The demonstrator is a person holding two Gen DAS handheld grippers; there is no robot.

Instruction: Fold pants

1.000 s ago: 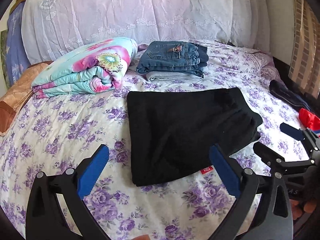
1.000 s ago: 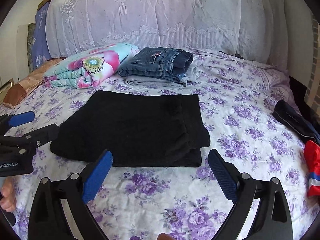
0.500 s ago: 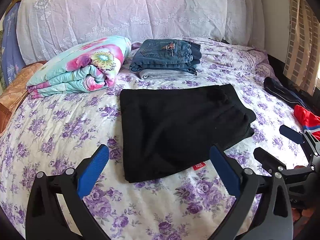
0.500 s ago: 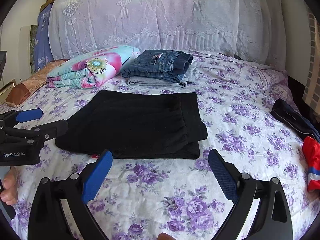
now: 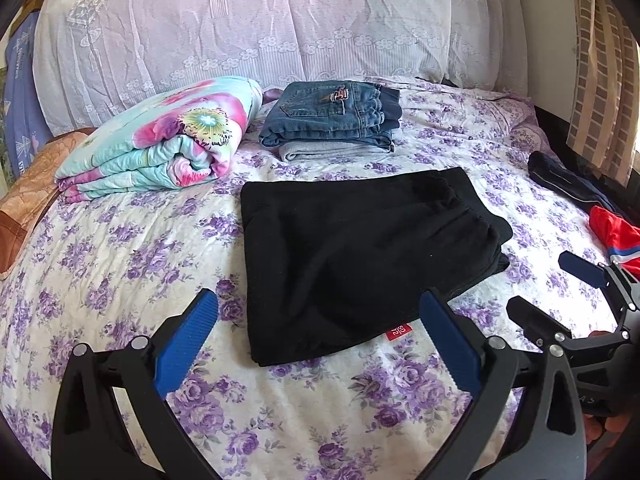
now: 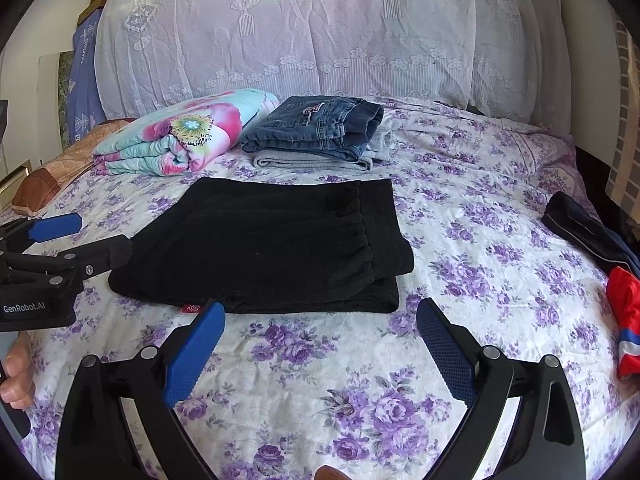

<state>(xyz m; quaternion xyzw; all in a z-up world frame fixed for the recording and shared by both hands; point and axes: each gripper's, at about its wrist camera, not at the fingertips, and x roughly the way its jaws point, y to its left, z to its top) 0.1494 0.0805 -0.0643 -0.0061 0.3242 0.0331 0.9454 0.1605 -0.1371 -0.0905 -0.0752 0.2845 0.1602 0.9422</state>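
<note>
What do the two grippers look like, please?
Both the left gripper and the right gripper have black plastic frames with silver rivets and two fingers faced with textured blue pads. The left gripper's body, seen from the right camera, bears white lettering "GenRobot.AI". No cables or sleeves are visible.

Both grippers are drawing back from the folded black pants point(image 5: 360, 256), which are now lying farther ahead in both wrist views than a second ago. More of the flowered bed point(image 6: 460, 240) is showing in front of the right gripper point(image 6: 320, 320). The left gripper point(image 5: 318, 312) is rising slightly, its fingers wide apart as before, with the red tag point(image 5: 398, 330) now showing clear between them.
</note>
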